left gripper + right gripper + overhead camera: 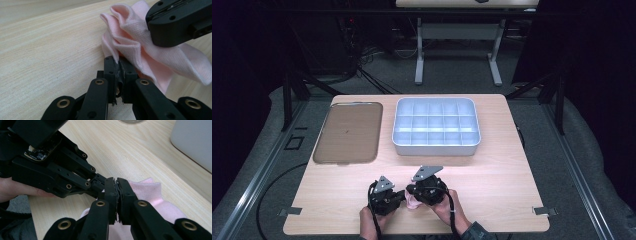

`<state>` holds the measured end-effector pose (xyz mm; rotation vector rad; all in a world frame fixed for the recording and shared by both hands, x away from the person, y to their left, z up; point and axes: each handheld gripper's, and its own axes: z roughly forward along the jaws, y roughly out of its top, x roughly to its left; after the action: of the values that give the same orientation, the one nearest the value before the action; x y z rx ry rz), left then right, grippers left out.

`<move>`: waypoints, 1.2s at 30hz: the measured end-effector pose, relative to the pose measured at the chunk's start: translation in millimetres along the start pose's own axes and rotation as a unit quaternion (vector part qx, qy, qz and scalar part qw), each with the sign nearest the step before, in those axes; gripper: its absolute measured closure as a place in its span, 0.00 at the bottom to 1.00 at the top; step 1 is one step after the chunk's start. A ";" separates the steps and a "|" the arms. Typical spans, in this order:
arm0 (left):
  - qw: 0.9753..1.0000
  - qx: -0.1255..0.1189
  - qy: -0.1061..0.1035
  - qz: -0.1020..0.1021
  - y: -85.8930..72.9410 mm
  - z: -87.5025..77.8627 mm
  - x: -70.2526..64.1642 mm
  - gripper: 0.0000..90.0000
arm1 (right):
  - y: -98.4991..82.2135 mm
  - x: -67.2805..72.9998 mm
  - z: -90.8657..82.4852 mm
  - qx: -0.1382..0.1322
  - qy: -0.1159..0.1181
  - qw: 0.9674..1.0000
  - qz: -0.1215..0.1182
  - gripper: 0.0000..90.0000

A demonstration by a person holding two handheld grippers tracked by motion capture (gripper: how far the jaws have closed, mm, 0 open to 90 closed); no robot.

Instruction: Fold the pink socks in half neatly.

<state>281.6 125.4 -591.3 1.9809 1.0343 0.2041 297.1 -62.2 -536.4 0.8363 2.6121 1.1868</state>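
A small pink cloth [412, 202] lies bunched on the wooden table [497, 190] near its front edge, between my two grippers. In the left gripper view the cloth [152, 53] is crumpled into folds, and my left gripper [119, 61] is shut on its near edge. My right gripper [117, 182] is shut too, with the pink cloth [152, 192] gathered at and under its tips. From above, the left gripper [400, 196] and the right gripper [411, 190] point at each other, tips almost touching. Hands hold both from the table's near edge.
A white tray [436, 149] divided into several compartments sits at the middle back of the table, its corner [195, 142] near the right gripper. A flat brown tray [347, 132] lies to its left. Another table's legs [419, 55] stand beyond.
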 end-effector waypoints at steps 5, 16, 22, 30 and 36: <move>1.000 0.001 -0.001 0.001 0.1 -0.1 0.4 0.95 | -3.9 -0.5 5.0 0.004 0.006 1.000 0.005 0.96; 1.000 0.001 -0.001 -0.001 0.2 -0.2 0.6 0.95 | -11.7 -15.3 -10.9 -0.013 0.046 0.999 0.024 0.68; 1.000 0.001 -0.002 -0.001 0.2 -0.1 0.6 0.95 | -19.6 -31.2 -31.1 -0.030 0.016 0.998 0.046 0.73; 1.000 0.002 -0.003 -0.005 0.3 0.0 0.8 0.95 | -36.1 -42.0 -10.2 0.034 0.002 0.997 0.066 0.89; 1.000 0.001 -0.007 -0.009 0.9 0.9 2.1 0.95 | -35.9 -38.9 1.8 0.045 0.013 0.997 0.060 0.92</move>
<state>283.9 126.2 -591.6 1.9713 1.0431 0.1786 314.8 -101.4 -567.3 1.0142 2.6884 1.1225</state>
